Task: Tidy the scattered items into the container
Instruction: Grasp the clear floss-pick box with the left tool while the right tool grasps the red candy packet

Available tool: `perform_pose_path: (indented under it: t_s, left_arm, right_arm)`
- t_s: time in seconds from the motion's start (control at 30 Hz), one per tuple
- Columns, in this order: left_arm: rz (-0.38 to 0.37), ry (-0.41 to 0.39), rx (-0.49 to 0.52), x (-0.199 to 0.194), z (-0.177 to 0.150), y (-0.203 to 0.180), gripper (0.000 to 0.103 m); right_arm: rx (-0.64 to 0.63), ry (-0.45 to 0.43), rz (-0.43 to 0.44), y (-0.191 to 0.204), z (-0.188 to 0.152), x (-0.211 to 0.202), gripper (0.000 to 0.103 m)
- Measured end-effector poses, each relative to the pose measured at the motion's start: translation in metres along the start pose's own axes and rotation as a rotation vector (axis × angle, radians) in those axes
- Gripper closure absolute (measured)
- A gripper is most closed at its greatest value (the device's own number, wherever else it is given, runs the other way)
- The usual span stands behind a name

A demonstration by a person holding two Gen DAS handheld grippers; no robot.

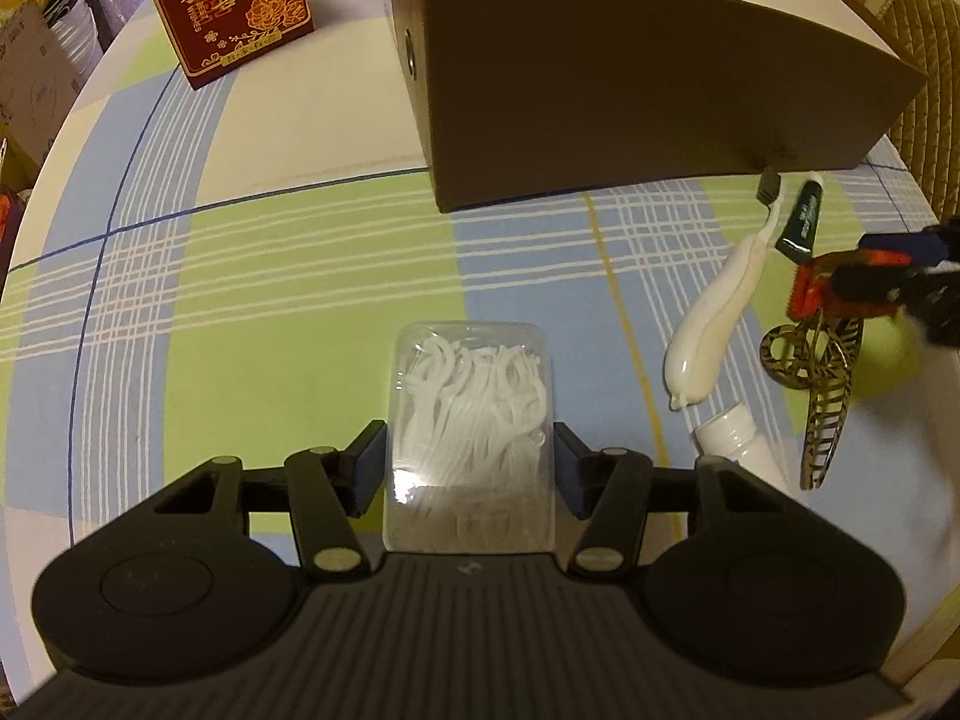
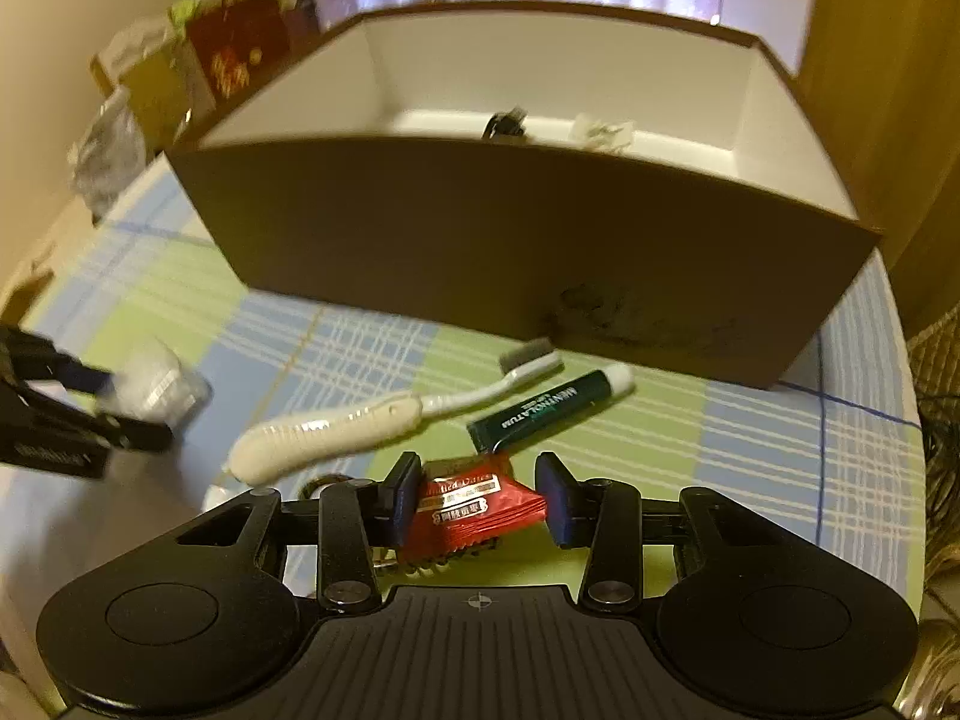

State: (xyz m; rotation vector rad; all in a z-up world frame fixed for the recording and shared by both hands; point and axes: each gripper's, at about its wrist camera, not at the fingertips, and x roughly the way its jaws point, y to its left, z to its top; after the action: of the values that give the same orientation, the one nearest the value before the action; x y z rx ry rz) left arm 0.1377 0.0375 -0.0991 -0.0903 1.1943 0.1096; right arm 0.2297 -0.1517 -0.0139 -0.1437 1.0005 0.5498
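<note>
A clear plastic box of white floss picks (image 1: 468, 420) sits between the fingers of my left gripper (image 1: 469, 468), which is shut on its sides. In the right wrist view, my right gripper (image 2: 480, 498) is shut on a red snack sachet (image 2: 474, 504) just above the tablecloth. The brown container (image 2: 480, 228), white inside, stands open right behind it; a black item (image 2: 507, 120) and a pale crumpled item (image 2: 600, 129) lie on its floor. The left wrist view shows the right gripper (image 1: 840, 282) at the far right, above a gold hair clip (image 1: 822, 396).
In front of the container lie a white toothbrush (image 2: 336, 426), a green Mentholatum tube (image 2: 540, 414) and a white bottle (image 1: 738, 438). A red gift box (image 1: 234, 6) stands at the back left of the round checked table (image 1: 270, 276). A woven chair back (image 1: 924, 60) is at the right.
</note>
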Motion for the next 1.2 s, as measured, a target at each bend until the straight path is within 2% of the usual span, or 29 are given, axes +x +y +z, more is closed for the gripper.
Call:
perform_pose_path:
  t_s: [0.23,0.37,0.43,0.5,0.53,0.6,0.7,0.9,0.93,0.97,1.0,1.03,1.1,1.17,1.2]
  left_arm:
    - [0.004,-0.001,0.023,-0.002,-0.002,-0.004,0.051]
    - [0.002,-0.002,0.020,-0.003,-0.005,-0.003,0.050]
    - [0.004,-0.002,0.019,-0.003,-0.005,-0.004,0.050]
    - [0.008,0.007,0.024,-0.002,-0.005,-0.006,0.050]
    - [0.008,0.014,0.024,-0.001,-0.005,-0.006,0.050]
    - [0.002,0.016,0.021,-0.001,-0.006,-0.008,0.050]
    - [0.002,0.015,0.026,-0.001,-0.007,-0.010,0.050]
    - [0.000,0.015,0.017,0.000,-0.005,-0.010,0.046]
    - [0.000,0.014,0.017,0.001,-0.006,-0.010,0.046]
    - [0.000,0.012,0.019,0.001,-0.006,-0.011,0.046]
    - [0.000,0.009,0.022,0.001,-0.006,-0.011,0.046]
    - [-0.001,0.007,0.025,0.001,-0.007,-0.012,0.046]
    - [-0.006,0.001,0.027,0.000,-0.009,-0.012,0.047]
    - [-0.010,-0.011,0.030,-0.001,-0.011,-0.013,0.050]
    - [-0.013,-0.016,0.032,-0.002,-0.013,-0.013,0.050]
  right_arm:
    - [0.039,-0.010,-0.027,-0.009,-0.013,-0.023,0.059]
    - [0.181,-0.042,-0.077,-0.032,-0.037,-0.041,0.059]
    - [0.256,-0.032,-0.069,-0.044,-0.051,-0.045,0.058]
    - [0.275,-0.007,-0.045,-0.050,-0.061,-0.046,0.057]
    - [0.265,0.008,-0.040,-0.049,-0.066,-0.045,0.039]
    - [0.219,0.007,-0.079,-0.041,-0.073,-0.048,0.010]
    - [0.155,0.009,-0.119,-0.033,-0.077,-0.045,0.010]
    - [0.085,0.009,-0.138,-0.038,-0.074,-0.036,0.010]
    - [0.064,0.009,-0.133,-0.040,-0.071,-0.034,0.011]
    - [0.044,0.012,-0.126,-0.041,-0.071,-0.033,0.016]
    - [0.021,0.024,-0.110,-0.042,-0.070,-0.030,0.031]
    - [-0.001,0.049,-0.089,-0.045,-0.068,-0.026,0.041]
    - [-0.047,0.084,-0.054,-0.046,-0.069,-0.022,0.041]
    - [-0.104,0.094,-0.036,-0.043,-0.070,-0.024,0.054]
    - [-0.111,0.100,-0.023,-0.042,-0.070,-0.025,0.065]
